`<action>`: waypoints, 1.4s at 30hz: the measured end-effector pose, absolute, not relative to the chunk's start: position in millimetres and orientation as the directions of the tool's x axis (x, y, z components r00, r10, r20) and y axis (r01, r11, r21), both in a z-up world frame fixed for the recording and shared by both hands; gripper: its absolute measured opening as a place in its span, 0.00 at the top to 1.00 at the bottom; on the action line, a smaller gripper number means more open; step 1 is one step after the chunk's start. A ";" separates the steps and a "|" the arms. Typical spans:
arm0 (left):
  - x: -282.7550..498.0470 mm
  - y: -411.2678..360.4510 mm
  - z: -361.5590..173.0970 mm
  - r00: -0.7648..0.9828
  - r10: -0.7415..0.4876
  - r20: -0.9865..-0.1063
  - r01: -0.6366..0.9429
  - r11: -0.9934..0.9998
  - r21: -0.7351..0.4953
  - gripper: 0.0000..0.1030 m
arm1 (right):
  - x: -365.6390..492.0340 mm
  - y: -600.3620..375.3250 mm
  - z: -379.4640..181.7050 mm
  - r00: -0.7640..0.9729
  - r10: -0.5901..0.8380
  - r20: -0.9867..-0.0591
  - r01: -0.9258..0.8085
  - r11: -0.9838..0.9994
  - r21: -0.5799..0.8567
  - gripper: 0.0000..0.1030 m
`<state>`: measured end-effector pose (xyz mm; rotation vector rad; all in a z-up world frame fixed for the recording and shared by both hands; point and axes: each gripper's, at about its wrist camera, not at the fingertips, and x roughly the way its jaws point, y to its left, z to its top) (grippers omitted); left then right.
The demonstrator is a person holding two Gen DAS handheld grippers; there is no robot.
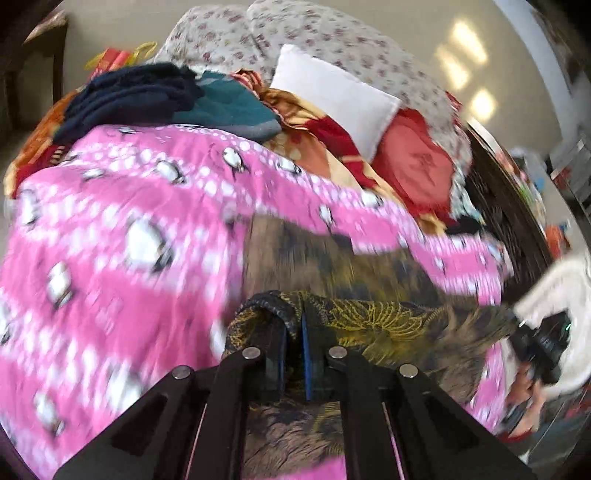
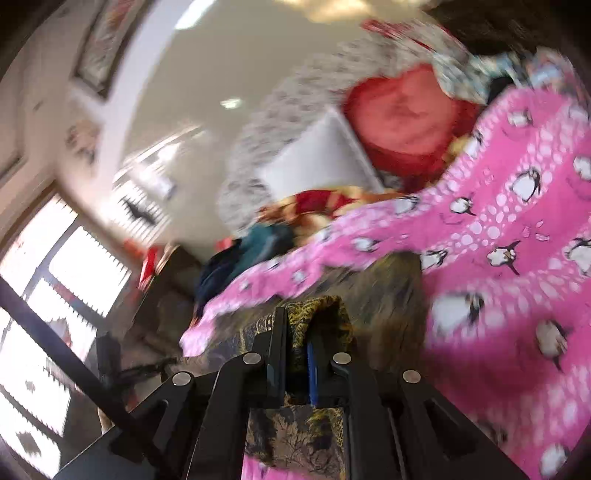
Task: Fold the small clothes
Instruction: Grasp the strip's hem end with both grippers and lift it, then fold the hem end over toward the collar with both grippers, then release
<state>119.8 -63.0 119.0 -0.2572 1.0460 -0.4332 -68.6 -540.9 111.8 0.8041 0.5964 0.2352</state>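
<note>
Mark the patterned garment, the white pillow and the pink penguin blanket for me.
patterned garment [image 1: 369, 314], left wrist view, yellow-printed fold beside the fingers
white pillow [image 1: 332, 96], left wrist view, middle of its face
pink penguin blanket [image 2: 517, 229], right wrist view, flat stretch among the penguins

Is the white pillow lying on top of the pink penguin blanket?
No, in the left wrist view the white pillow rests beyond the pink penguin blanket, on red and orange cloth against the floral bedding.

A dark garment [image 1: 369, 317] is showing yellow leaf-like print; the blanket [image 1: 122, 229] is showing pink with white dots and black-and-white penguins; the pillow [image 1: 332, 96] is showing white.
</note>
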 end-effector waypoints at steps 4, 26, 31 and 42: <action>167.2 -81.3 97.8 0.427 -0.411 -0.806 0.174 0.911 -0.373 0.93 | -0.8 -556.1 78.6 0.795 0.326 -0.511 0.161 0.698 0.697 0.91; 108.2 -140.8 70.6 0.440 -0.267 -0.858 0.444 0.895 -0.050 0.31 | 14.9 -441.7 65.3 0.680 0.333 -0.653 -0.096 0.923 0.372 0.64; 172.2 -140.9 83.9 0.521 -0.257 -0.814 0.316 0.944 -0.095 0.31 | 80.4 -453.2 66.3 0.722 0.236 -0.650 -0.002 0.941 0.340 0.64; 122.2 -90.9 99.8 0.527 -0.312 -0.790 0.311 0.937 -0.162 0.31 | 13.4 -488.7 87.6 0.764 0.115 -0.635 0.113 0.945 0.306 0.45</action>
